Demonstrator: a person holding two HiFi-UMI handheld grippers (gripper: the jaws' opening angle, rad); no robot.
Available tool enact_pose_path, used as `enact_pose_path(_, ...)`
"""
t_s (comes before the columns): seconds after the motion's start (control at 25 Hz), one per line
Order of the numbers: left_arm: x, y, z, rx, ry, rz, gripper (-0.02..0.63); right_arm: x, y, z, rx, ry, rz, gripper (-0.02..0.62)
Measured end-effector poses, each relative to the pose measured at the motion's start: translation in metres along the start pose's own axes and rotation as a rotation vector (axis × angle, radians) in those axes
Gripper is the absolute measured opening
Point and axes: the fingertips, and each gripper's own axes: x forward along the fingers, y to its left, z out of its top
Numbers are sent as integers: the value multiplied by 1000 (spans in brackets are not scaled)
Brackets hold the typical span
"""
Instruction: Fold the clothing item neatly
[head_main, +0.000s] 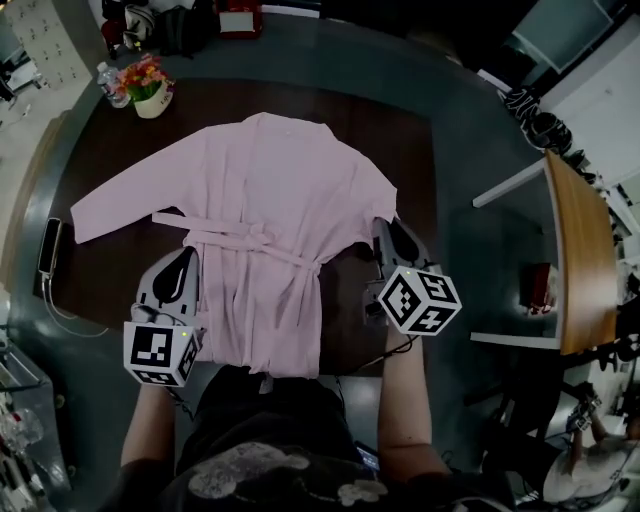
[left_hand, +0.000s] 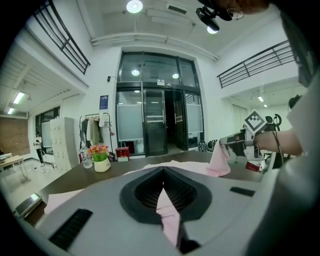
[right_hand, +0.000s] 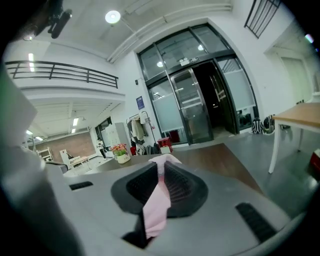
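Robe (head_main: 265, 200), pink, belt tied at the waist, spread on dark table (head_main: 400, 140) ahead of and between both grippers; only the head view shows its full outline. Left gripper (head_main: 188, 252): jaws clenched on a pink fold at the robe's near left edge, a grip plain only in the left gripper view. Right gripper (head_main: 384, 224): jaws pinching a pink strip, plain in its own view; the left gripper view shows cloth hanging from its tip. Flower pot (head_main: 150, 95): far ahead of the left gripper. Phone (head_main: 47, 245): well to its left.
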Motion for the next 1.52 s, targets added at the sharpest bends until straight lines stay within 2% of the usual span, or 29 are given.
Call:
enact_pose_path(0.16,0,32,1,28,-17,-10,10,15,32,26,-77,-13,33,28)
enact_pose_path(0.32,9,67,-9,-5,-24,-50,9,42,66,42,-146,-9,31,28)
enact_pose_path(0.48,20,109,-23,-8,-10,-108,9,74,112,43,-199,-7,9,28)
enact_pose_path(0.6,25,133,-30,6,-8,-150,9,104,149,37,-198,-17,42,28)
enact_pose_path(0.72,29,151,-36,17,-3,-179,10,132,171,17,-173,17,37,28)
enact_pose_path(0.92,35,181,-48,-26,15,-183,9,178,204,-27,-155,106,24,28)
enact_pose_path(1.08,35,191,-59,-44,39,-205,9,210,226,-79,-233,237,24,28)
enact_pose_path(1.28,33,193,-69,-65,64,-228,9,228,247,-146,-299,415,65,31)
enact_pose_path(1.4,32,193,-75,-80,79,-238,9,233,257,-173,-315,476,102,67)
enact_pose_path(1.52,33,192,-80,-89,99,-244,9,235,267,-186,-326,495,150,119)
